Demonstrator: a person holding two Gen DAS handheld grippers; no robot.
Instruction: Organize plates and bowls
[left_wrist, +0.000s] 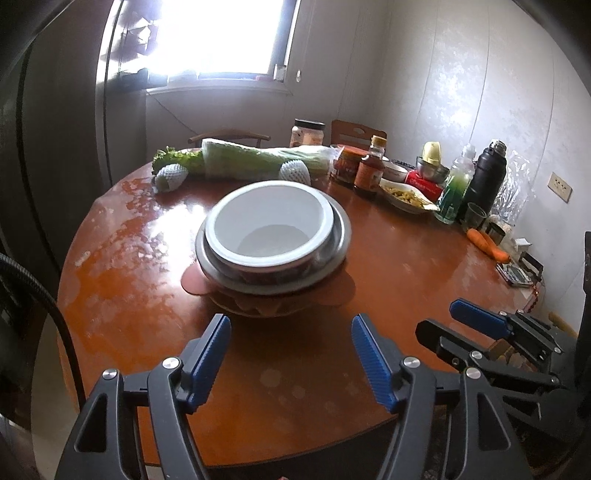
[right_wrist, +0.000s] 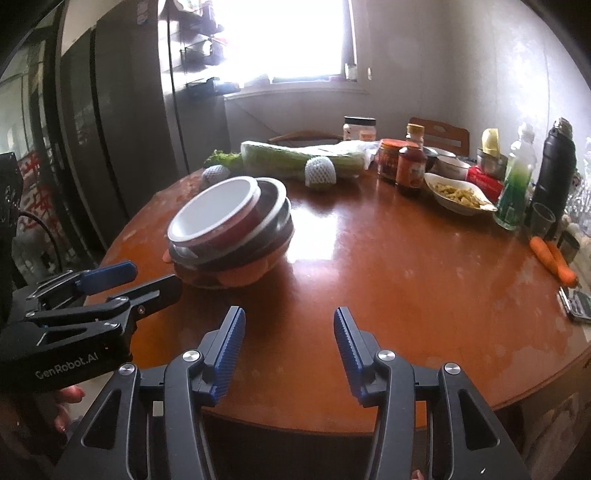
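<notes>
Left wrist view, read from left to right: a round brown counter (left_wrist: 122, 266) fills the middle, with the left tongs (left_wrist: 290, 334) in the foreground, their blue ribbed pads standing apart with nothing between them, hovering over bare wood just short of the stack of bowls (left_wrist: 273, 243). That stack sits near the centre of the counter: a white bowl (left_wrist: 266, 225) nested in a metal bowl (left_wrist: 332, 240), with more dishes underneath. Behind it lies a long bagged cabbage (left_wrist: 258, 158), and further right a sauce bottle (left_wrist: 369, 170), a white dish of food (left_wrist: 406, 197), a green bottle (left_wrist: 456, 192), a black flask (left_wrist: 487, 177) and two carrots (left_wrist: 487, 245). At the right edge the right tongs (left_wrist: 441, 319) show from the side, parted and empty. Right wrist view, again from the left: the left tongs (right_wrist: 157, 277) reach in from the left edge, close beside the stack of bowls (right_wrist: 236, 236), which leans, the white bowl (right_wrist: 210, 214) tilted on top. Centre foreground, the right tongs (right_wrist: 290, 321) are open over the bare counter (right_wrist: 388, 280), holding nothing. Farther right stand the sauce bottle (right_wrist: 412, 166), the dish of food (right_wrist: 458, 195) and the carrots (right_wrist: 554, 260).
</notes>
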